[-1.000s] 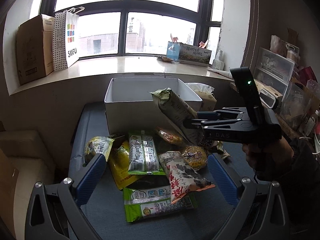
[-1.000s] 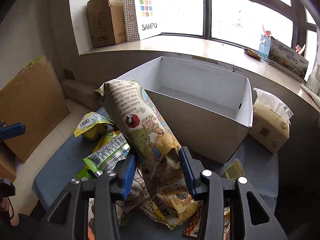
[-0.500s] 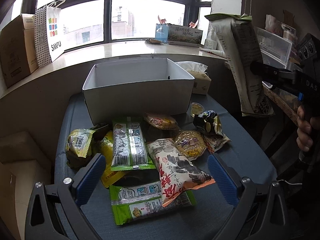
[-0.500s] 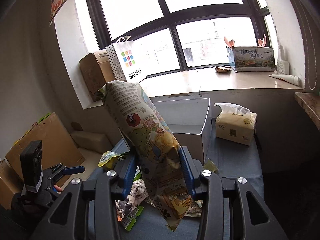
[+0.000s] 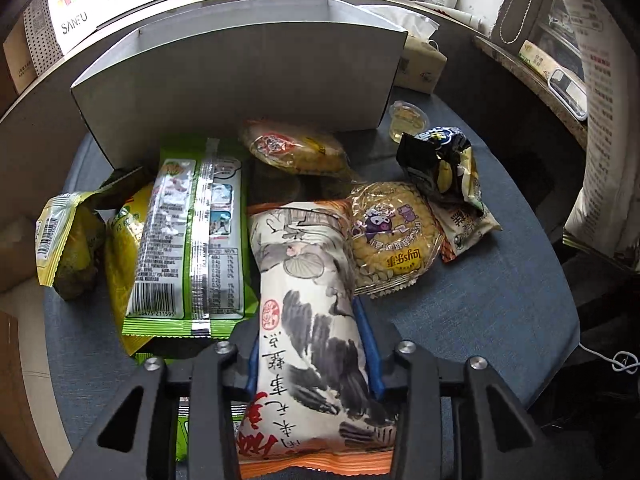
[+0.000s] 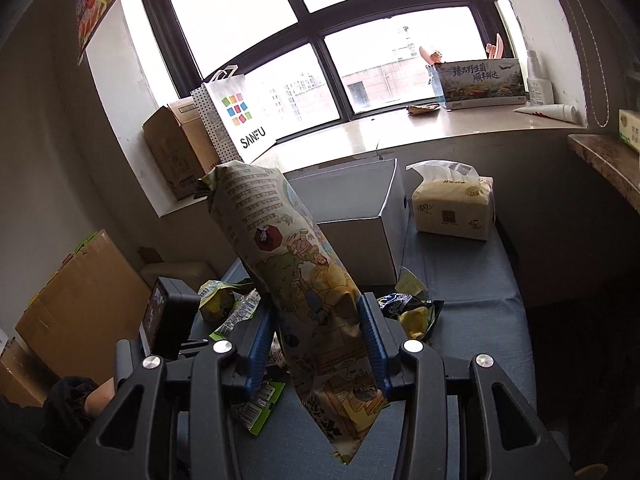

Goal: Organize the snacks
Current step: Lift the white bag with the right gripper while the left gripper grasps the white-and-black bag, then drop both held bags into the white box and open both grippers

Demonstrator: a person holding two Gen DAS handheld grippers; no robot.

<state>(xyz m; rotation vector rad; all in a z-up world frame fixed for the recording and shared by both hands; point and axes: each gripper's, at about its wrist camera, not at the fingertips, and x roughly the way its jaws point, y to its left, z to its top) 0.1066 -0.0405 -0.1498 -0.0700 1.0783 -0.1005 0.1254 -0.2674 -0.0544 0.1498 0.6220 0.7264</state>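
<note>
Left tongs (image 5: pixel 310 354) clamped on white-orange pack (image 5: pixel 308 304), long axis toward white box (image 5: pixel 240 80) at frame top; right tongs (image 6: pixel 316 332) clamped on tall illustrated pack (image 6: pixel 288 256)

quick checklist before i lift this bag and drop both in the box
1. Left claw shut on the white ink-painting bag: ok.
2. Right claw shut on the long illustrated bag: ok.
3. White box open on top: ok.
4. Space inside the box: cannot tell, the interior is hidden in both views.
5. Ink-painting bag free of neighbours: not ok, the round yellow cake pack and green packet press against it.
</note>
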